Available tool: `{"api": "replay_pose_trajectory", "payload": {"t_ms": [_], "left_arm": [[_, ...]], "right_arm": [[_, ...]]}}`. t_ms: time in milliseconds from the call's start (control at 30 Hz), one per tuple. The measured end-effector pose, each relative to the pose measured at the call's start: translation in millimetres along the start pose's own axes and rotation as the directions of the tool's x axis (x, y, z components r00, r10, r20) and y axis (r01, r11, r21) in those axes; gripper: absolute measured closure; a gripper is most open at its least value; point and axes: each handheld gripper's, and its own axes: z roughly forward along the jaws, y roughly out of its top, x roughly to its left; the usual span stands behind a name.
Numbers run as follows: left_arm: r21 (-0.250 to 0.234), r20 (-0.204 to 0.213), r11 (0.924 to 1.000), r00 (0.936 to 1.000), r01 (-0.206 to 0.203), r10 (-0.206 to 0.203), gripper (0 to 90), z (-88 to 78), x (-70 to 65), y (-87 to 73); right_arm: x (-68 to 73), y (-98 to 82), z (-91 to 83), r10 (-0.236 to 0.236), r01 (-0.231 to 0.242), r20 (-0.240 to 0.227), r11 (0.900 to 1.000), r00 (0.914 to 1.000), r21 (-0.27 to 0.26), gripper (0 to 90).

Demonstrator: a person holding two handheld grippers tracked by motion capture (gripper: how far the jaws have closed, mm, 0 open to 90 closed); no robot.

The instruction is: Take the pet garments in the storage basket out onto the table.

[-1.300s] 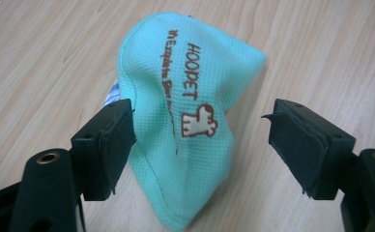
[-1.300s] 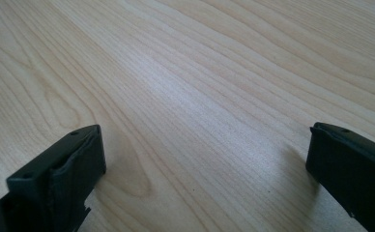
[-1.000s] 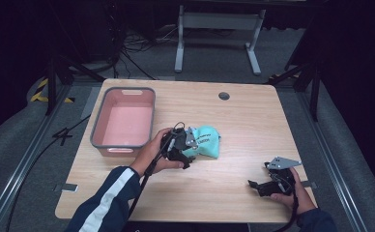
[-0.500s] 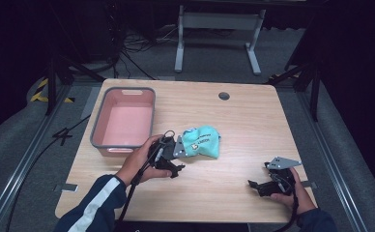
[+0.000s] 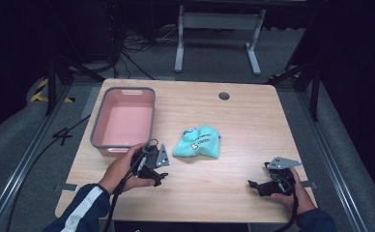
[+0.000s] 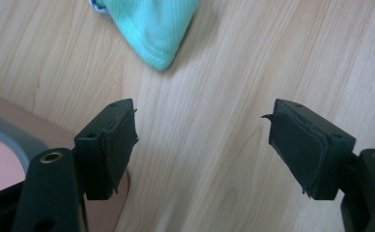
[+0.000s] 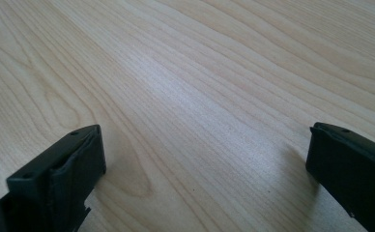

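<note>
A crumpled teal cloth (image 5: 198, 142) lies near the middle of the wooden table (image 5: 234, 121); one corner of the cloth (image 6: 151, 29) pokes in at the top of the left gripper view. My left gripper (image 5: 162, 176) rests low over the table, just front-left of the cloth and clear of it, its jaws open with bare wood between them (image 6: 202, 145). At the front right, my right gripper (image 5: 253, 184) sits on the table with its jaws spread wide over plain wood (image 7: 205, 159).
A pink tub with a grey rim (image 5: 123, 121) stands at the left of the table, right beside my left hand; the tub's rim (image 6: 16, 140) edges into the left gripper view. A round cable hole (image 5: 223, 95) lies at the back. The floor drops away beyond the table edges.
My left gripper has drawn back from the cloth toward the front-left, leaving the cloth lying free on the table. The right gripper has stayed put.
</note>
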Motion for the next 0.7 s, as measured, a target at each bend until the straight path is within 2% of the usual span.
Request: {"api": "replay_pose_trajectory", "payload": {"t_ms": [133, 233, 400, 500, 667, 700], "left_arm": [[0.005, -0.004, 0.9999, 0.9999, 0.012, -0.012, 25.0, -0.4, -1.5, -10.8], [-0.011, 0.004, 0.9997, 0.9997, 0.023, -0.023, 24.2, -1.6, -3.4, -20.0], [-0.025, 0.002, 0.9996, 1.0, 0.008, -0.008, 22.8, -6.2, -5.4, -34.9], [-0.023, 0.0, 0.999, 0.9992, 0.039, -0.039, 22.7, -9.8, -4.5, -46.4], [-0.016, -0.011, 0.9978, 0.9979, 0.064, -0.064, 22.4, -15.0, -2.9, -63.4], [-0.003, -0.019, 0.9978, 0.9976, 0.066, -0.066, 22.4, -15.9, -2.0, -65.7]], "right_arm": [[0.0, 0.0, 0.0, 0.0, 0.0, 0.0, 1.0, 1.0, 0.0, 0.6], [0.1, 0.0, -0.1, 0.001, -0.001, 0.001, 1.0, 1.0, 0.0, 0.6], [0.2, -0.1, -0.1, 0.003, -0.003, 0.001, 1.0, 1.0, 0.001, 0.6], [0.2, -0.1, -0.1, 0.003, -0.003, 0.001, 1.0, 1.0, 0.001, 0.5], [0.3, -0.1, -0.1, 0.003, -0.003, 0.001, 1.0, 1.0, 0.001, 0.6], [0.3, -0.1, -0.1, 0.003, -0.003, 0.001, 1.0, 1.0, 0.001, 0.5]]}}
